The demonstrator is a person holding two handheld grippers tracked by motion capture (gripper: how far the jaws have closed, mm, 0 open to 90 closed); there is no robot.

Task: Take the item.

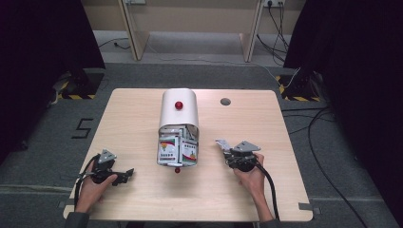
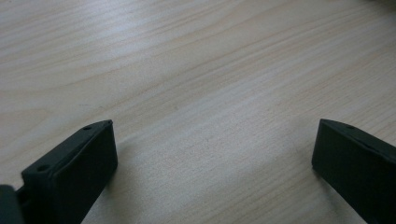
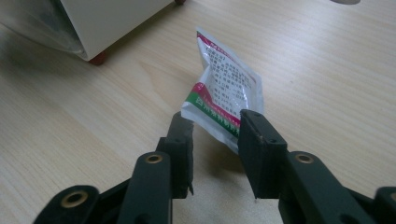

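Sachet [image 3: 225, 95] lies between the parted right hand-held gripper [image 3: 217, 135] jaws.

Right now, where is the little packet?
In the high view the packet lies on the table, right of the white box, at the tips of the right gripper, whose jaws stand apart around its near edge.

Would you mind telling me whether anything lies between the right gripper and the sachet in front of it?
Nothing visible does. The sachet lies on the table with its near edge between the right gripper's parted jaws, and the white container stands off to one side.
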